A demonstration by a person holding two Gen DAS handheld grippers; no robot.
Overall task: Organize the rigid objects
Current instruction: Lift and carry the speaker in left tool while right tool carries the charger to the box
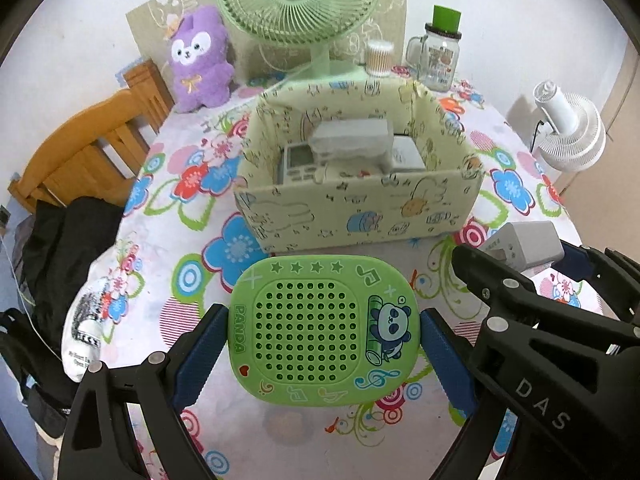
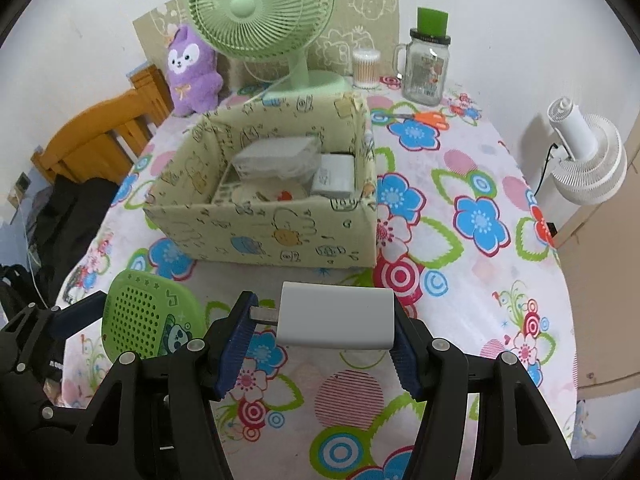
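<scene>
A green panda speaker is clamped between the blue pads of the left gripper and held above a flower-patterned tablecloth, just in front of a cream cartoon-print box. A white charger block is clamped in the right gripper, its metal prongs pointing at the left pad, also held off the cloth before the box. Inside the box, a remote-like device, white blocks and a wrapped packet are seen; behind it, a green desk fan, a purple plush toy and a glass jar mug are lined up.
</scene>
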